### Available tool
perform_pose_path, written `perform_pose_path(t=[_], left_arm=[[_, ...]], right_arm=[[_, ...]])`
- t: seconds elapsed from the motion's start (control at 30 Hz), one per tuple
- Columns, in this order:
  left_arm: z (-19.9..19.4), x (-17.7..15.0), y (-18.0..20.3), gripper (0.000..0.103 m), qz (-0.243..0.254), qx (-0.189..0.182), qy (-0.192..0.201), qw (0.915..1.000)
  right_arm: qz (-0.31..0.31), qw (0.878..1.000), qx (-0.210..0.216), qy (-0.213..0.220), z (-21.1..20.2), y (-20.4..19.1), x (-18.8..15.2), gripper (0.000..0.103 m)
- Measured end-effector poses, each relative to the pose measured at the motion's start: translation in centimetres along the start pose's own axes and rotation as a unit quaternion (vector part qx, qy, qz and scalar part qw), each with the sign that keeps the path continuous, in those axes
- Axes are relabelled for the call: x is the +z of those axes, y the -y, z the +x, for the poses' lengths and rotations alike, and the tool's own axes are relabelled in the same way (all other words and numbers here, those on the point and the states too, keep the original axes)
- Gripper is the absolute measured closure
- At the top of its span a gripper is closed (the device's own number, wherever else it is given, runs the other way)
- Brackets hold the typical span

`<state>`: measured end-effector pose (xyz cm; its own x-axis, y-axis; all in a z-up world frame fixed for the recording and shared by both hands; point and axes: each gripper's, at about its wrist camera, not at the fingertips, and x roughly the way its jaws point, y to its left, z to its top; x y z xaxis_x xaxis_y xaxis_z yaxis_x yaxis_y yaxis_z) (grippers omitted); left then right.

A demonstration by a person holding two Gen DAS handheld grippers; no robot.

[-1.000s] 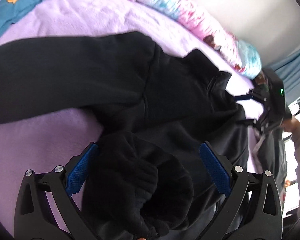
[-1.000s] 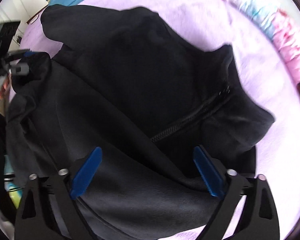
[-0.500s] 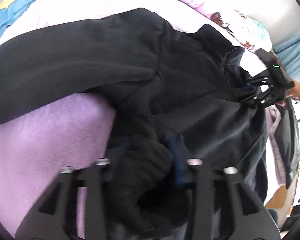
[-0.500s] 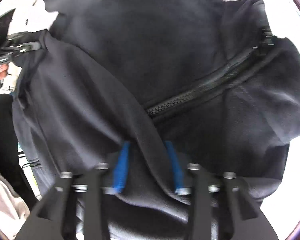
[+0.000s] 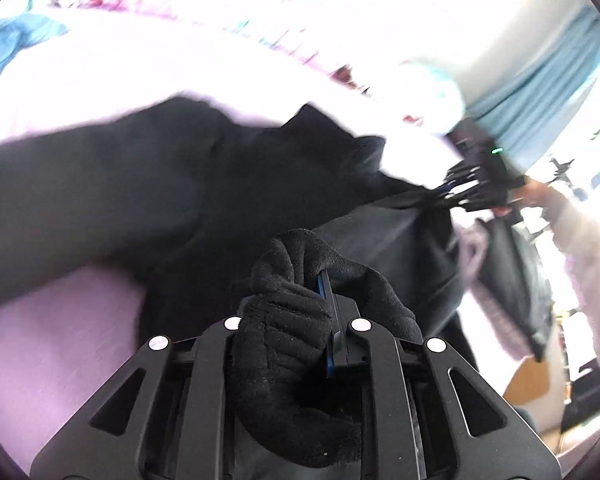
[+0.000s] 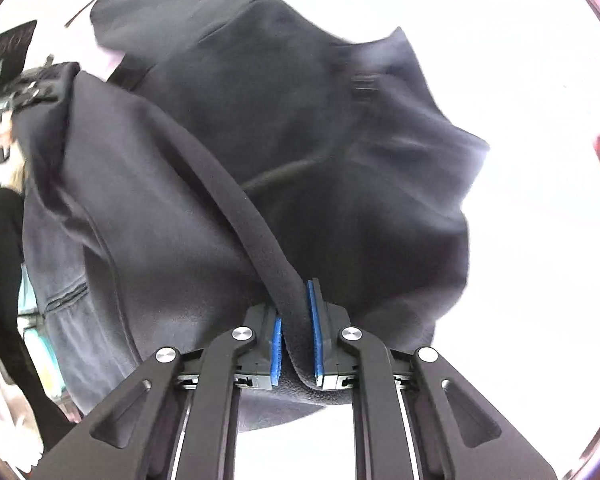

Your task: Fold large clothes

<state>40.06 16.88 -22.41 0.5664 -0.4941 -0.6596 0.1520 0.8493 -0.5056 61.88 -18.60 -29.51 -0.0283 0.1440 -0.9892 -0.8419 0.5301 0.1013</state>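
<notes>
2 grippers clamped: my left gripper (image 5: 300,312) pinches the black fleece jacket (image 5: 148,200), my right gripper (image 6: 296,332) its hem edge, lifted above the purple bedspread (image 5: 48,344). No readable labels.

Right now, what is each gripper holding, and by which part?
Both hold the black fleece jacket. Left gripper pinches a bunched thick fold, likely a cuff; right gripper clamps a rolled front edge.

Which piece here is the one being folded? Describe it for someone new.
On the lilac bed cover lies one big black fleece jacket, sleeve stretched left. Both grippers, left and right, pinch its edges; the blue garment far behind is untouched.
</notes>
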Motion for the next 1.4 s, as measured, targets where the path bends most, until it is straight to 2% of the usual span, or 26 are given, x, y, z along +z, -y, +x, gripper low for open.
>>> perform_pose_path(t=[0.07, 0.13, 0.17, 0.2, 0.27, 0.37, 0.4, 0.43, 0.47, 0.53, 0.57, 0.6, 0.67, 0.7, 0.77, 0.8, 0.83, 0.9, 0.97, 1.03, 1.17, 1.2, 1.27, 1.3, 1.37, 1.4], left_arm=[[0.6, 0.9, -0.5, 0.085, -0.002, 0.007, 0.027, 0.9996], [2.0, 1.8, -1.2, 0.08, 0.008, 0.038, 0.039, 0.9985], [3.0, 2.4, -1.6, 0.075, 0.021, 0.058, 0.035, 0.9975], [3.6, 2.8, -2.0, 0.064, 0.024, 0.077, 0.032, 0.9962], [4.1, 3.1, -3.6, 0.046, -0.002, 0.12, 0.034, 0.9922], [3.1, 2.9, -6.1, 0.042, -0.039, 0.135, 0.011, 0.99], [2.3, 2.9, -6.7, 0.032, -0.045, 0.147, 0.014, 0.9881], [1.5, 2.9, -7.2, 0.028, -0.053, 0.166, 0.015, 0.9845], [0.5, 2.8, -7.6, 0.024, -0.06, 0.172, 0.02, 0.983], [-0.7, 2.8, -7.9, 0.02, -0.06, 0.156, 0.029, 0.9855], [-1.2, 3.0, -7.4, 0.015, -0.056, 0.149, 0.036, 0.9866], [-1.3, 3.2, -6.6, 0.004, -0.049, 0.139, 0.039, 0.9883], [-0.7, 3.5, -4.4, 0.006, -0.021, 0.119, 0.032, 0.9921], [-0.2, 3.5, -3.9, 0.006, -0.01, 0.128, 0.02, 0.9915], [0.7, 3.2, -3.8, 0.006, -0.017, 0.147, 0.006, 0.989], [1.2, 2.9, -4.2, 0.006, -0.027, 0.144, -0.003, 0.9893], [1.7, 2.8, -4.7, 0.006, -0.039, 0.14, -0.018, 0.9892], [2.3, 2.4, -5.5, 0.006, -0.046, 0.164, -0.04, 0.9845], [2.3, 2.3, -6.2, 0.006, -0.046, 0.204, -0.048, 0.9766], [1.9, 2.1, -7.1, 0.006, -0.06, 0.214, -0.051, 0.9736], [1.1, 1.3, -8.8, 0.006, -0.077, 0.221, -0.059, 0.9704], [1.0, 1.2, -9.0, 0.006, -0.076, 0.226, -0.061, 0.9693], [0.7, 0.9, -9.7, 0.006, -0.077, 0.229, -0.067, 0.9681], [0.9, 0.8, -9.8, 0.006, -0.077, 0.225, -0.069, 0.9689], [0.8, 0.6, -9.9, 0.006, -0.075, 0.221, -0.075, 0.9695], [1.0, 0.5, -9.9, 0.006, -0.073, 0.222, -0.08, 0.9691]], right_arm=[[0.02, 1.0, -0.023, -0.001, -1.4, 1.6, -1.7, 0.092], [0.04, 0.999, -0.031, -0.002, -1.3, 2.0, -2.4, 0.091], [0.042, 0.999, -0.034, 0.002, -0.9, 2.2, -2.3, 0.091], [0.049, 0.998, -0.033, 0.001, -0.3, 3.0, -2.1, 0.091], [0.052, 0.997, -0.053, -0.015, 1.5, 3.1, -2.0, 0.09], [0.06, 0.995, -0.075, -0.041, 4.0, 3.3, -2.3, 0.086], [0.064, 0.993, -0.086, -0.04, 4.1, 3.3, -2.3, 0.073], [0.072, 0.993, -0.091, -0.037, 4.2, 3.2, -2.3, 0.063], [0.079, 0.992, -0.094, -0.022, 3.5, 3.1, -2.4, 0.059], [0.083, 0.991, -0.105, 0.026, 1.3, 2.4, -1.9, 0.023], [0.09, 0.989, -0.102, 0.06, -0.4, 1.9, -1.5, 0.02], [0.091, 0.987, -0.094, 0.094, -2.2, 0.8, -0.8, 0.02], [0.075, 0.983, -0.077, 0.151, -4.8, -2.6, 1.5, 0.013], [0.061, 0.982, -0.076, 0.163, -5.3, -4.6, 2.7, 0.01], [0.045, 0.979, -0.072, 0.185, -5.3, -9.2, 5.5, 0.01], [0.05, 0.979, -0.06, 0.19, -4.9, -9.9, 6.9, 0.01], [0.063, 0.978, -0.044, 0.192, -4.1, -11.6, 8.3, 0.011], [0.101, 0.976, -0.041, 0.188, -2.2, -13.4, 11.4, 0.011], [0.107, 0.977, -0.063, 0.175, 0.0, -16.0, 13.5, 0.017], [0.083, 0.975, -0.107, 0.176, 1.7, -18.5, 14.8, 0.019], [0.09, 0.975, -0.092, 0.179, 4.9, -20.2, 15.6, 0.02], [0.079, 0.977, -0.102, 0.173, 5.6, -21.1, 16.0, 0.02], [0.07, 0.981, -0.09, 0.158, 7.8, -23.1, 16.6, 0.024], [0.06, 0.981, -0.092, 0.16, 8.6, -23.6, 16.4, 0.028], [0.047, 0.977, -0.106, 0.177, 10.0, -24.3, 15.7, 0.027], [0.063, 0.977, -0.091, 0.181, 10.6, -24.1, 15.6, 0.025]])
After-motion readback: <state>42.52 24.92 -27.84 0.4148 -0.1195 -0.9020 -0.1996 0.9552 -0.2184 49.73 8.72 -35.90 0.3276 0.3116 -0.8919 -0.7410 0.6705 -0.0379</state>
